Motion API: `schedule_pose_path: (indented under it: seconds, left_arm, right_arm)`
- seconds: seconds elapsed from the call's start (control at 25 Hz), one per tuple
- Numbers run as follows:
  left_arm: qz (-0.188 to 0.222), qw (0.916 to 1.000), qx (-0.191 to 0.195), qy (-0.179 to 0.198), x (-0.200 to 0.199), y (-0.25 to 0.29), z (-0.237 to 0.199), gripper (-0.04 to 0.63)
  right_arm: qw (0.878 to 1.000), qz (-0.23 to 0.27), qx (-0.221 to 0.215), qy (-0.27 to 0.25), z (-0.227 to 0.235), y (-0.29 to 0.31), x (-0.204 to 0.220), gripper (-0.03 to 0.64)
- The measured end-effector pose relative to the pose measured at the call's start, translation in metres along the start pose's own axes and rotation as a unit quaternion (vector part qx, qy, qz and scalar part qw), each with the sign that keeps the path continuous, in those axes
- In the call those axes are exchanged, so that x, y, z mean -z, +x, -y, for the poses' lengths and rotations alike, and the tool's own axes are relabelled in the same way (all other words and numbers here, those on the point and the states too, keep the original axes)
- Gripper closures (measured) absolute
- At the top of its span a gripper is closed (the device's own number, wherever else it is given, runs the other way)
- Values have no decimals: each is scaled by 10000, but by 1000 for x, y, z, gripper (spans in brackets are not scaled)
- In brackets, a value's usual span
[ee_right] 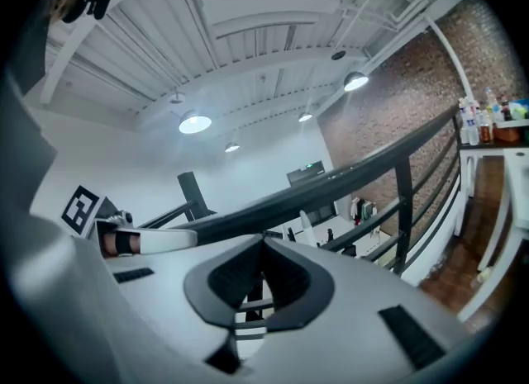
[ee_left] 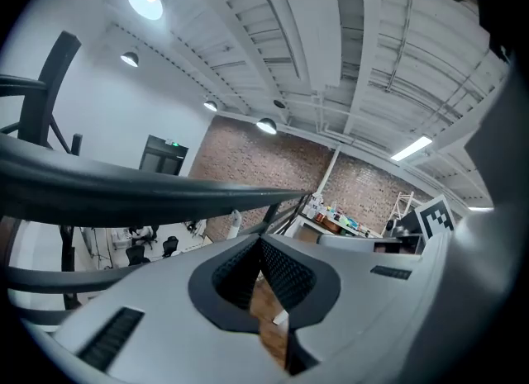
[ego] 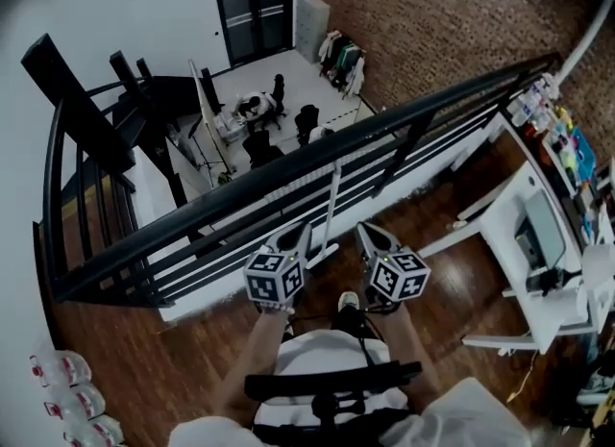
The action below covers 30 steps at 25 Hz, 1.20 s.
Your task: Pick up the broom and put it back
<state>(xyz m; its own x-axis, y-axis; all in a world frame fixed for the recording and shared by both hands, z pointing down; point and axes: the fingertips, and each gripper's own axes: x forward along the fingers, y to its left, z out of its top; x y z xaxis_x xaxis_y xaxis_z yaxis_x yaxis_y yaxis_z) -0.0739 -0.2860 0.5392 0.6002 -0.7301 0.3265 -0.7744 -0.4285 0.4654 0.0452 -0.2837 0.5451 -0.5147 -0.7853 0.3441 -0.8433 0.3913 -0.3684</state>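
A thin white broom handle [ego: 332, 207] leans against the black railing [ego: 221, 207], with its pale head [ego: 322, 256] on the wooden floor. My left gripper [ego: 300, 233] is just left of the handle and my right gripper [ego: 363, 231] just right of it. Both are shut, empty and apart from the broom. In the left gripper view the jaws [ee_left: 260, 240] meet at the tip, with the handle's top [ee_left: 235, 222] beyond. In the right gripper view the shut gripper [ee_right: 264, 242] points at the railing, and the white handle [ee_right: 307, 222] stands behind it.
The railing guards a drop to a lower floor with desks and office chairs [ego: 259, 142]. A white desk [ego: 514, 229] and a shelf of bottles [ego: 543, 109] stand at the right. Packed water bottles [ego: 67, 397] lie at the lower left. Black stair rails [ego: 82, 118] rise at the left.
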Motion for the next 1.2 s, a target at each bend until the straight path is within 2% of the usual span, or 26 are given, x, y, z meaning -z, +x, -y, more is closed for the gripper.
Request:
schedule_pose_path:
  seconds: [0.16,0.24,0.48,0.76,1.0,1.2]
  left_arm:
    - [60,9998,-181,5,-8,19,3,607]
    - [46,9996,-273,20,-10,30,1,607]
    - [-84,9988,-480,91,-13,52,-11,607]
    - [-235,9978,-613,86,-9,80,-20,607]
    - [-395,9963,-756,-117,2,101,-37,607]
    - [-500,9947,-838,-328,12,112,-47,607]
  right_arm:
    - [9998,-137,-3,-163,23,23,-6,580]
    - [9996,-209,4,-206,37,37,-9,506]
    - [9978,-442,63,-493,63,90,-14,402]
    - [9951,-754,96,-629,86,149,-8,397]
    - [9919,-1020,176,-737,99,183,7,397]
    - [9874,-1138,247,-1067,107,204,16,399]
